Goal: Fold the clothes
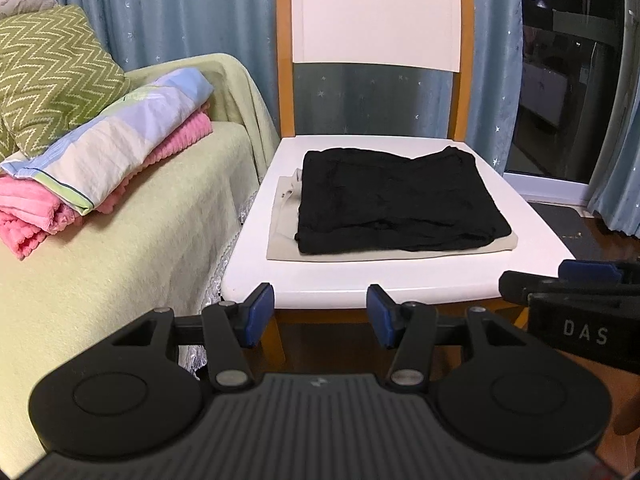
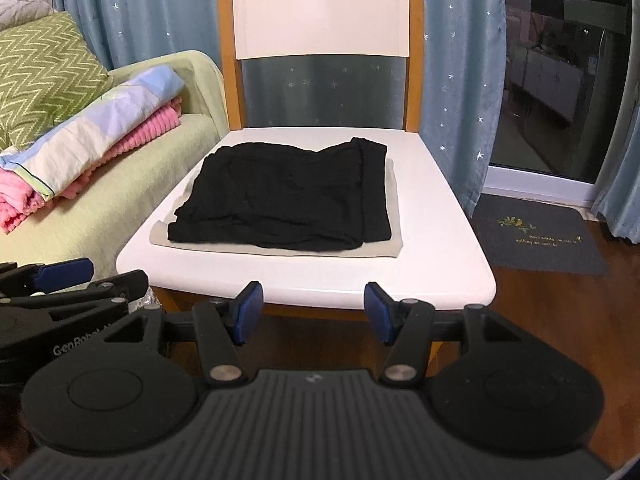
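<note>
A folded black garment [image 1: 394,202] lies on top of a folded beige garment [image 1: 286,236] on the white seat of a chair [image 1: 400,280]. The same stack shows in the right wrist view: black garment [image 2: 284,204], beige garment [image 2: 394,220], chair seat [image 2: 304,276]. My left gripper [image 1: 320,314] is open and empty, just in front of the seat's front edge. My right gripper [image 2: 314,312] is open and empty, also in front of the seat edge. Each gripper shows at the edge of the other's view, the right one [image 1: 576,292] and the left one [image 2: 60,280].
A sofa with a pale green cover [image 1: 120,260] stands left of the chair, with a folded pastel sheet [image 1: 120,136] on a pink blanket [image 1: 32,216] and a green zigzag cushion [image 1: 52,76]. Blue curtains [image 1: 180,8] hang behind. A dark mat [image 2: 536,236] lies on the wooden floor at right.
</note>
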{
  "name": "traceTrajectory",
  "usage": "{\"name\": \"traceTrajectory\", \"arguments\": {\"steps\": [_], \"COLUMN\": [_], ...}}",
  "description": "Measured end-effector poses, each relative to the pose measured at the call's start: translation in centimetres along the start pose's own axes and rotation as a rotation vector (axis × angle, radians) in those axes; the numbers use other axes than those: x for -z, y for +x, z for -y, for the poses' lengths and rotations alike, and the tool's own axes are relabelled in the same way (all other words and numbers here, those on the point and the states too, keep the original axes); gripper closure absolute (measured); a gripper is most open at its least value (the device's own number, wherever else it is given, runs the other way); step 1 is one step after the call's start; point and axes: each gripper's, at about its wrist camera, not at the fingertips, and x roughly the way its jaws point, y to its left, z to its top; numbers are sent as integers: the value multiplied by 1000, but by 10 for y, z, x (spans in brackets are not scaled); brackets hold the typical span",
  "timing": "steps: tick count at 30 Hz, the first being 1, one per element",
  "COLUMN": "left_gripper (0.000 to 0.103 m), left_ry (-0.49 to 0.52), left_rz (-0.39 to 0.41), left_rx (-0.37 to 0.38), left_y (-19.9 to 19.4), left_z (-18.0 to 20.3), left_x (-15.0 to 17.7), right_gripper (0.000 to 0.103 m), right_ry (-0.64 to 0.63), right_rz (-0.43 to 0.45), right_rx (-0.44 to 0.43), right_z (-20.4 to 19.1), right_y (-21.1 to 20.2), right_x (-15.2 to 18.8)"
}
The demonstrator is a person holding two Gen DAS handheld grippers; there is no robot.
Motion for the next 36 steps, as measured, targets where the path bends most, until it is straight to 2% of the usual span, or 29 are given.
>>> {"name": "traceTrajectory", "arguments": {"steps": [16, 36], "left_gripper": [47, 47], "left_ry": [10, 44], "left_rz": [-40, -50], "left_rx": [0, 29], "left_y": [12, 21], "left_z": [-3, 0], "left_x": [-2, -9], "right_gripper": [51, 51], "right_ry": [16, 26], "right_rz": [-13, -28], "right_rx": [7, 13], "right_z": [-4, -1], "right_y": [6, 16], "right_x": [-3, -5]}}
